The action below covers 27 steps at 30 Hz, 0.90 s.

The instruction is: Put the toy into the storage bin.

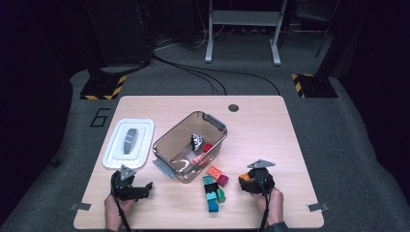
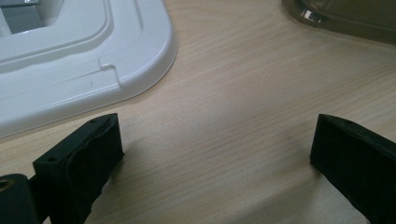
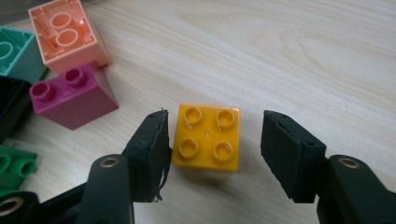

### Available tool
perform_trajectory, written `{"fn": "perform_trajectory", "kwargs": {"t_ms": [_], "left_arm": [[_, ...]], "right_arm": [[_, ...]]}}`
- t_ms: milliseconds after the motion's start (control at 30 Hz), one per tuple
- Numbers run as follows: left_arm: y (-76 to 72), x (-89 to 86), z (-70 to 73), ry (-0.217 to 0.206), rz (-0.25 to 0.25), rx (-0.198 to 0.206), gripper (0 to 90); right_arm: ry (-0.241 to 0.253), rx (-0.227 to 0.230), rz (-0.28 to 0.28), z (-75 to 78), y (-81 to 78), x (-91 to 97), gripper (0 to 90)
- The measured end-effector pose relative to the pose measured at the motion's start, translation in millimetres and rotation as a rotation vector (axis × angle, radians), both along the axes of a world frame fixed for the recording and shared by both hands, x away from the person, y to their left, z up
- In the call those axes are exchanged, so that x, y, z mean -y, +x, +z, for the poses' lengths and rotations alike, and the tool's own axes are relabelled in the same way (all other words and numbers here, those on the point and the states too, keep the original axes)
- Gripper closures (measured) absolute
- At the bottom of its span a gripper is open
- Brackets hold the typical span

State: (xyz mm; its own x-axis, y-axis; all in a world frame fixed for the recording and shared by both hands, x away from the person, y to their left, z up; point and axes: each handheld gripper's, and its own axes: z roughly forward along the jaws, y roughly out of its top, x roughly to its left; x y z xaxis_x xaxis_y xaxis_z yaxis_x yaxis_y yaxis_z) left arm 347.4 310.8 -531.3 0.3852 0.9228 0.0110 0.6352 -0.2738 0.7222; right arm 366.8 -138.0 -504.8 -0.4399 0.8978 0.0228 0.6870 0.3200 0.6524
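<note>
Right gripper view: right tongs (image 3: 212,140) straddle the yellow brick (image 3: 206,136) on the table (image 3: 303,51), left pad touching it, right pad clear. Magenta brick (image 3: 72,95) and peach brick (image 3: 65,32) crowd the left; bare wood lies right. Left tongs (image 2: 217,149) gape empty beside the white lid (image 2: 84,60).

One surface (image 1: 270,125) carries one bin (image 1: 167,145), one lid (image 1: 113,152), two claws, left (image 1: 140,189) and right (image 1: 244,181), and seven loose bricks, including one yellow brick (image 3: 206,136).

The white lid (image 2: 70,60) and brown bin (image 2: 345,18) are cut off by the frame's edges.
</note>
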Motion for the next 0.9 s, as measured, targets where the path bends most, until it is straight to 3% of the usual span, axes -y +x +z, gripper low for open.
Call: {"fn": "perform_trajectory", "kwargs": {"t_ms": [200, 333, 433, 567, 900], "left_arm": [[-0.2, 0.2, 0.0, -0.002, 0.004, -0.001, 2.3], [0.0, -0.1, 0.0, 0.0, -0.001, 0.0, 2.3], [0.0, -0.1, 0.1, 0.0, -0.001, 0.0, 2.3], [-0.1, 0.3, -0.1, -0.003, 0.003, 0.0, 2.3], [0.1, 0.0, 0.0, -0.002, 0.0, 0.0, 2.3]], "right_arm": [[-0.02, -0.036, 0.01, -1.6, 10.3, -8.7, 47.7], [-0.033, -0.035, 0.02, -2.3, 11.2, -9.2, 56.4], [-0.04, -0.037, 0.025, -1.4, 11.4, -8.7, 58.1], [-0.022, -0.039, 0.03, 0.1, 12.1, -7.9, 58.4], [0.035, 0.008, 0.064, 13.8, 18.4, -3.8, 58.5]]}}
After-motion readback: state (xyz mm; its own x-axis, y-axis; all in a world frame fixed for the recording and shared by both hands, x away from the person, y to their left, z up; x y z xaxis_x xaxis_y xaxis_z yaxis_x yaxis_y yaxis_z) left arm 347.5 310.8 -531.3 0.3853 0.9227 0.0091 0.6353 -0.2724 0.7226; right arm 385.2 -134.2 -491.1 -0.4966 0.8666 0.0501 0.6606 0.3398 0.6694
